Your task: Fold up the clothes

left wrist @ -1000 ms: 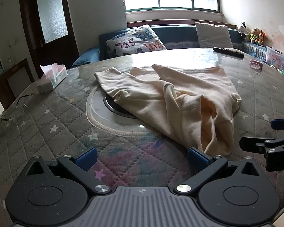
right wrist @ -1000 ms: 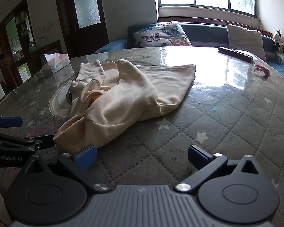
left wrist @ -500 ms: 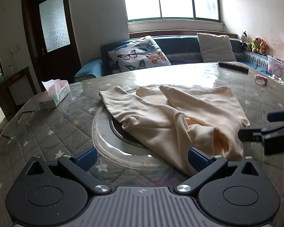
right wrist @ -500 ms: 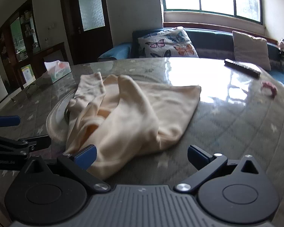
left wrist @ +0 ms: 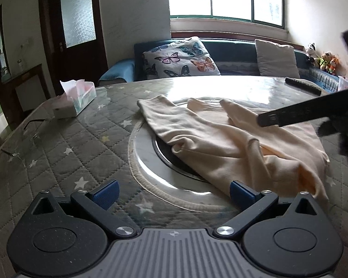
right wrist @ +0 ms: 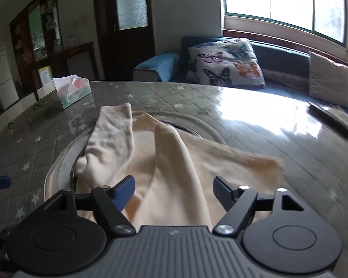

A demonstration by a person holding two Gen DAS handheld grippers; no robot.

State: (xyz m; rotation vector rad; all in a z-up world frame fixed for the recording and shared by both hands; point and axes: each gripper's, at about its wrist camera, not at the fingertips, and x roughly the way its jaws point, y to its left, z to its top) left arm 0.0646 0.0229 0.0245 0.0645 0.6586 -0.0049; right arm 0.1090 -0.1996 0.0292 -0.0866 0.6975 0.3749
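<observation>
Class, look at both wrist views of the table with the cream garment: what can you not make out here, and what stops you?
- Cream garment: its near edge, right wrist view, hidden behind the right gripper, whose jaws are closing over it.
- Remote control: right wrist view, motion-blurred.
- Tissue box: printing too small, left wrist view.
- Plush toys: left wrist view, too small.

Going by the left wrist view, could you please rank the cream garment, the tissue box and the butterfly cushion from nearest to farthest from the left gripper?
1. Cream garment: just ahead of the left gripper, to its right.
2. Tissue box: farther, left.
3. Butterfly cushion: farthest, on the sofa behind.
</observation>
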